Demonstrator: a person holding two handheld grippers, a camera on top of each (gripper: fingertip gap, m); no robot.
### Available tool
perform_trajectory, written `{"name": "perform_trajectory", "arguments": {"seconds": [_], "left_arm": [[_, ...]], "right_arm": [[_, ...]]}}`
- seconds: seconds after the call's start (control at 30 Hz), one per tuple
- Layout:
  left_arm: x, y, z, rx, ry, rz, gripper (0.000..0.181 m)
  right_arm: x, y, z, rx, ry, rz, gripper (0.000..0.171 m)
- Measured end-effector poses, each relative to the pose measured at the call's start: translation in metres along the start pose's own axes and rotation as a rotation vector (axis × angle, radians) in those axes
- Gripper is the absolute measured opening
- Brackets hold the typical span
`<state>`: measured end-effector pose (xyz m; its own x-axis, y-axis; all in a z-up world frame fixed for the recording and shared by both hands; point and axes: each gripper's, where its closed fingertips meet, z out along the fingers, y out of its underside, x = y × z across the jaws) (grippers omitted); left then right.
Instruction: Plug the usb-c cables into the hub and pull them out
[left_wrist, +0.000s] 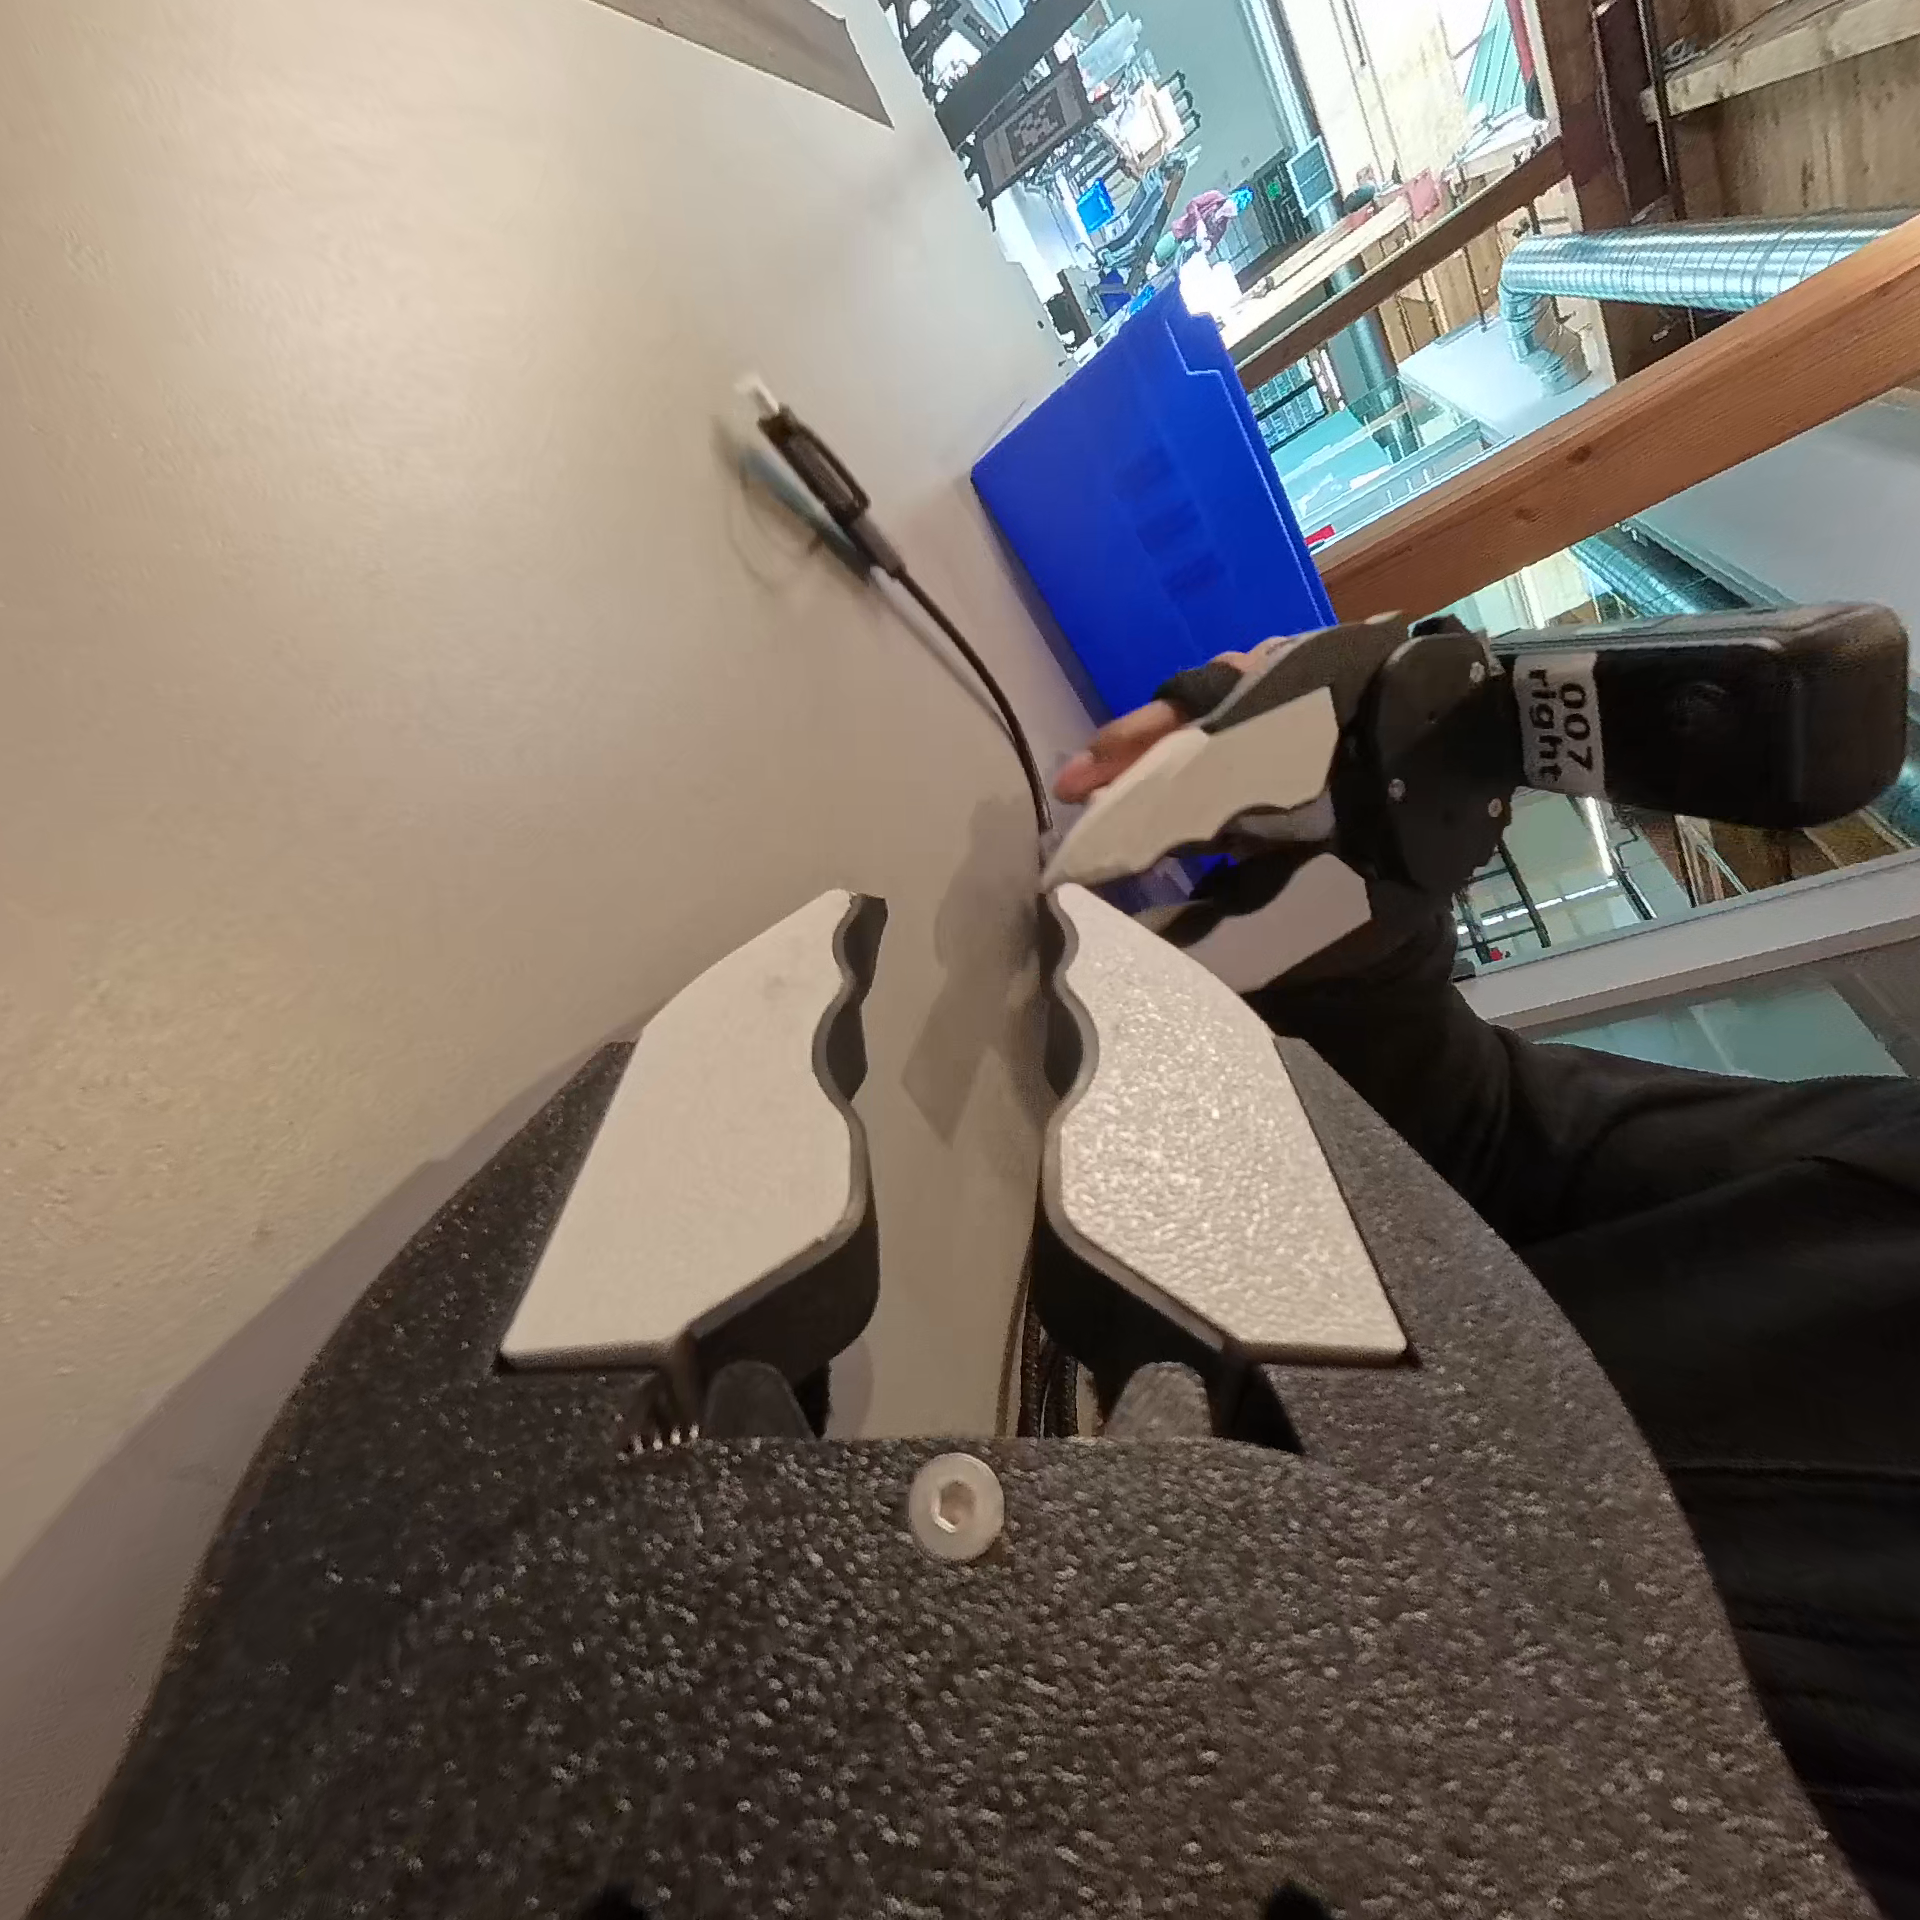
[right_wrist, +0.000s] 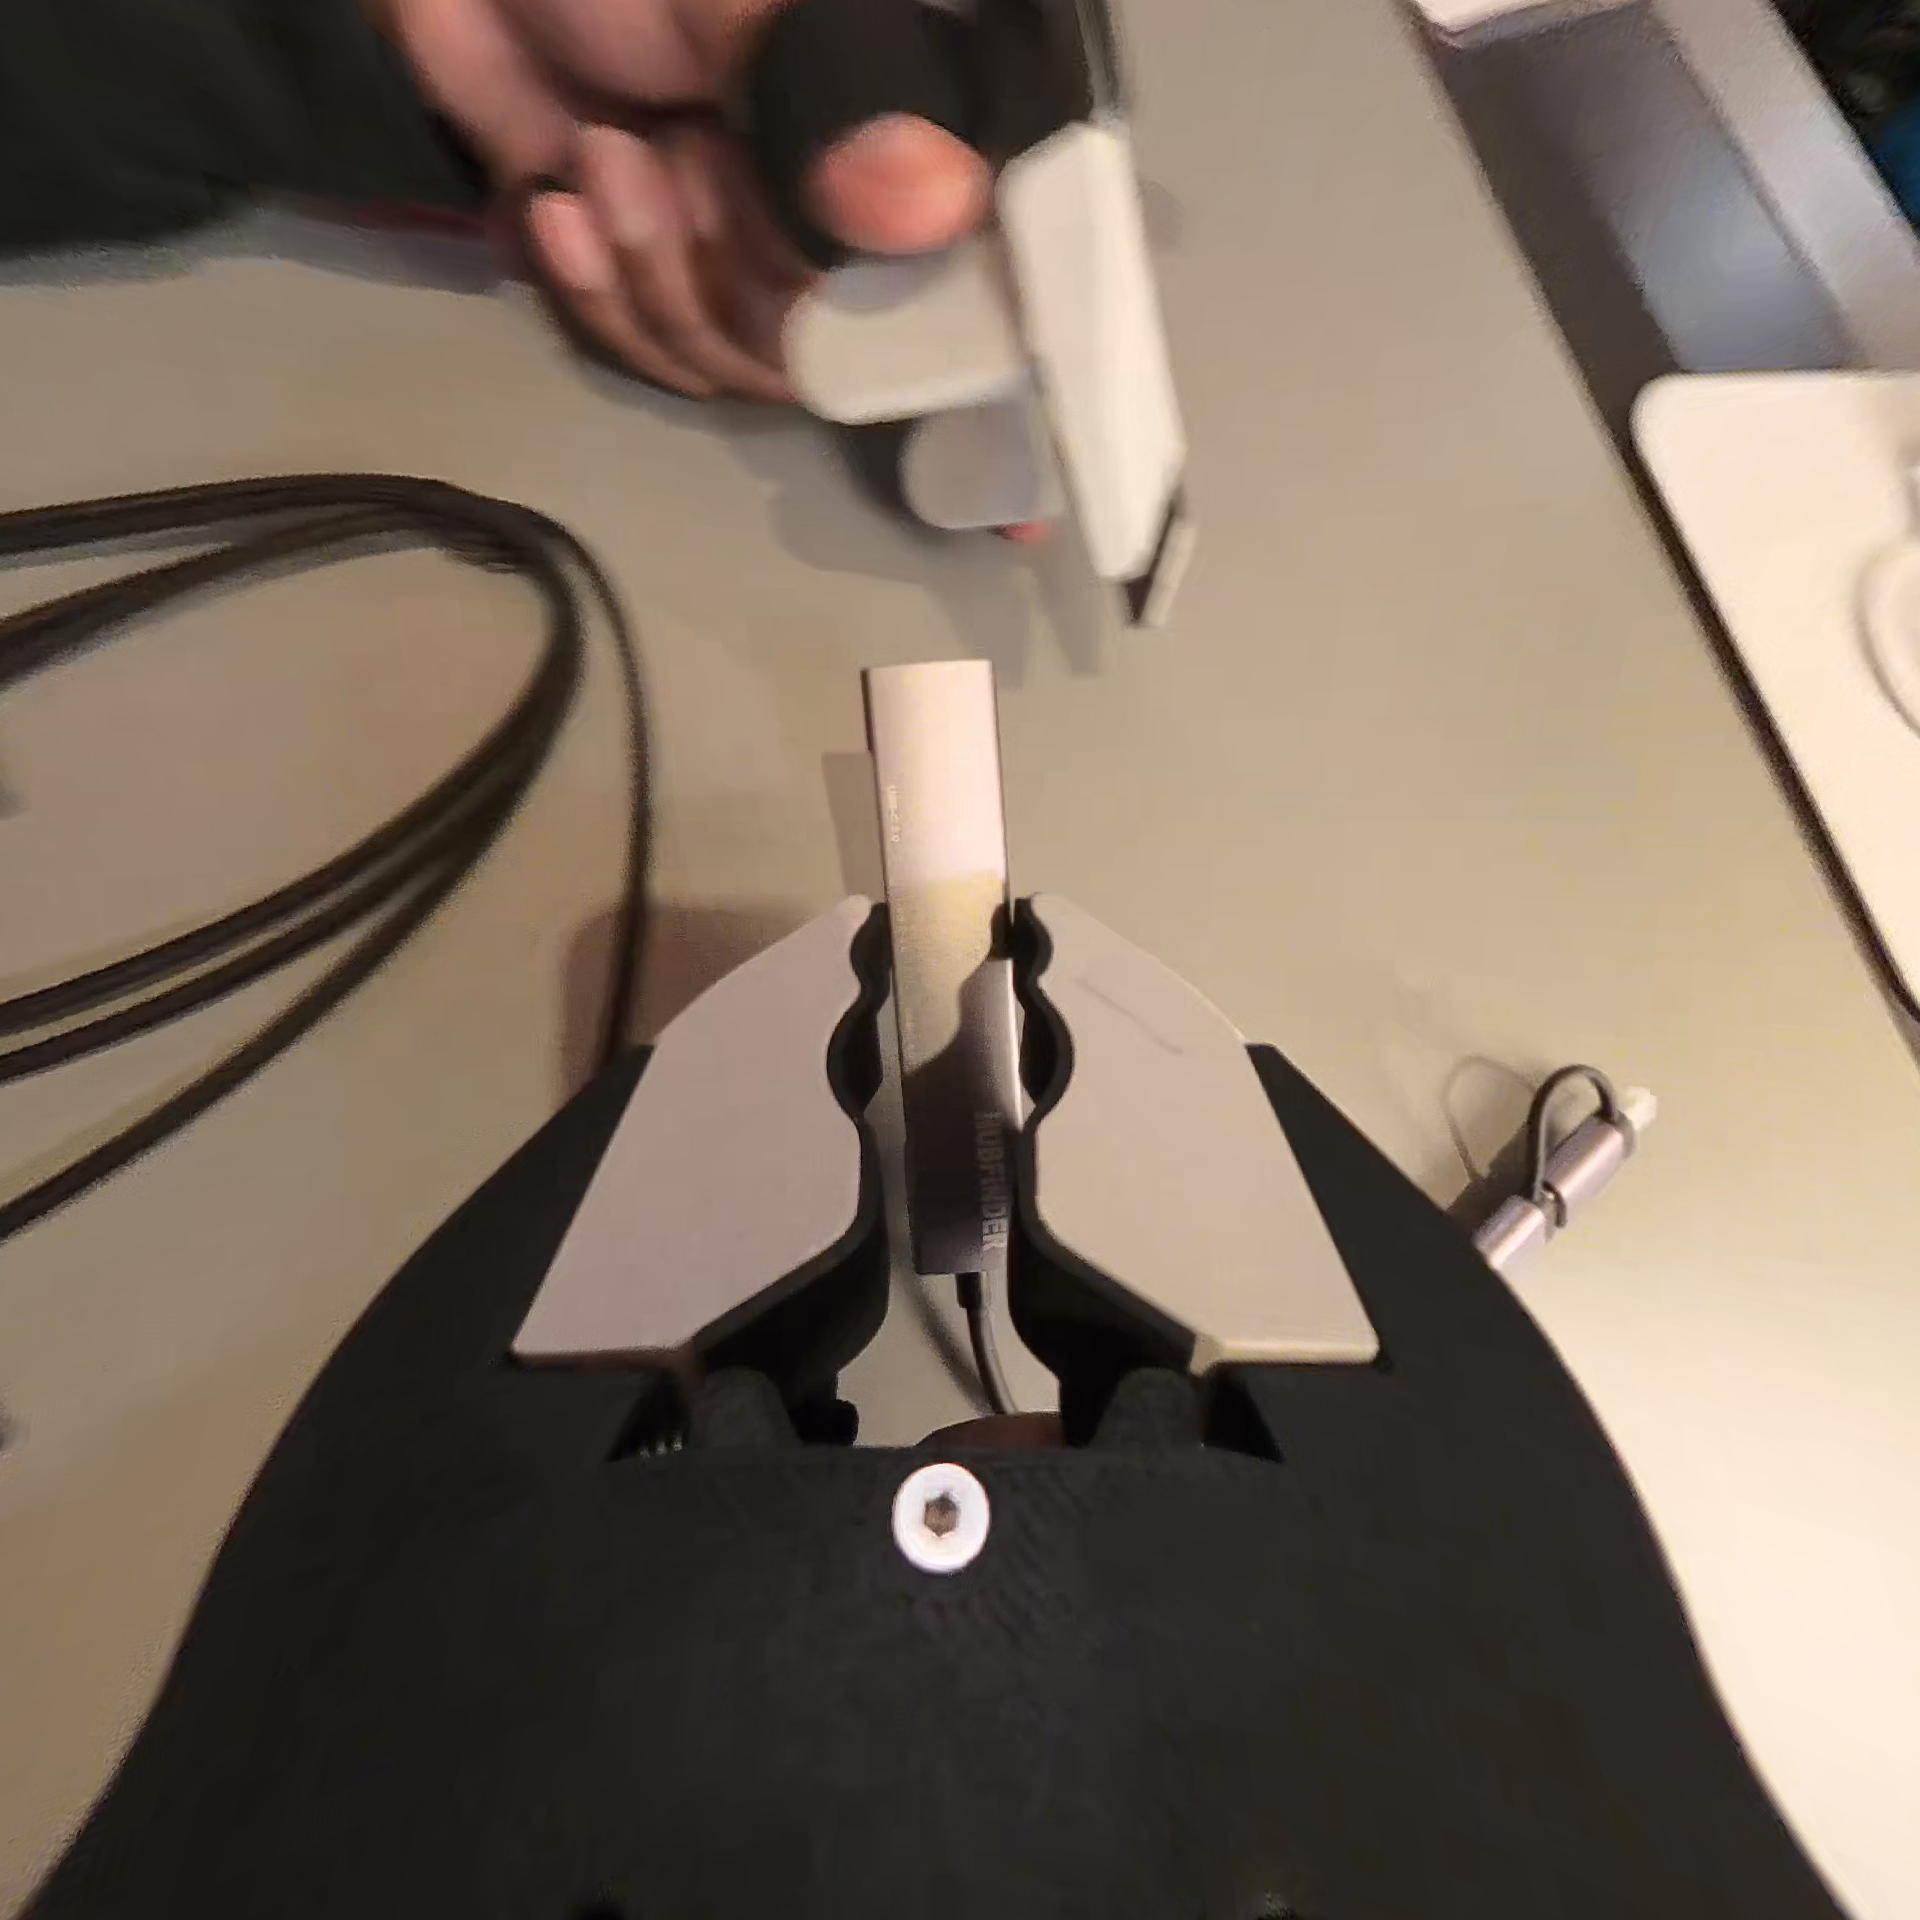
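Right gripper (right_wrist: 951, 914) is clamped on the hub (right_wrist: 940, 831); left gripper (left_wrist: 961, 914) — jaws apart, empty — next needs a cable (right_wrist: 312, 748) at nine o'clock.

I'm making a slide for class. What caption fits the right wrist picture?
The right claw pinches a slim grey hub on the table.

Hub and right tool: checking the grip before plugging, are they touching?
Touching. The right wrist view shows the right tool with both fingers pressed against the hub's sides.
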<state>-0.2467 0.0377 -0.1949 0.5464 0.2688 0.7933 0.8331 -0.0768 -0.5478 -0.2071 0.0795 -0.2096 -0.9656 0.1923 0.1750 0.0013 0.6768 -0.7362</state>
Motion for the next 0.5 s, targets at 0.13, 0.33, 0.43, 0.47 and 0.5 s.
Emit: {"name": "perform_trajectory", "arguments": {"seconds": [0.13,0.33,0.43,0.47,0.5], "left_arm": [[0.0,0.0,0.001,-0.003,-0.003,-0.001,0.031],[-0.001,0.0,0.001,-0.003,-0.005,-0.001,0.031],[-0.001,0.001,0.001,-0.006,-0.007,0.0,0.031],[-0.001,0.001,0.001,-0.006,-0.008,0.0,0.031],[-0.001,0.001,0.001,-0.006,-0.009,0.0,0.031]], "right_arm": [[0.023,0.02,0.013,-0.079,0.123,0.055,0.022],[0.022,0.005,0.009,0.011,0.107,0.085,0.024],[0.019,0.001,0.003,0.042,0.077,0.094,0.025],[0.018,0.001,0.002,0.041,0.067,0.099,0.025],[0.016,0.002,0.002,0.037,0.053,0.101,0.025]]}}
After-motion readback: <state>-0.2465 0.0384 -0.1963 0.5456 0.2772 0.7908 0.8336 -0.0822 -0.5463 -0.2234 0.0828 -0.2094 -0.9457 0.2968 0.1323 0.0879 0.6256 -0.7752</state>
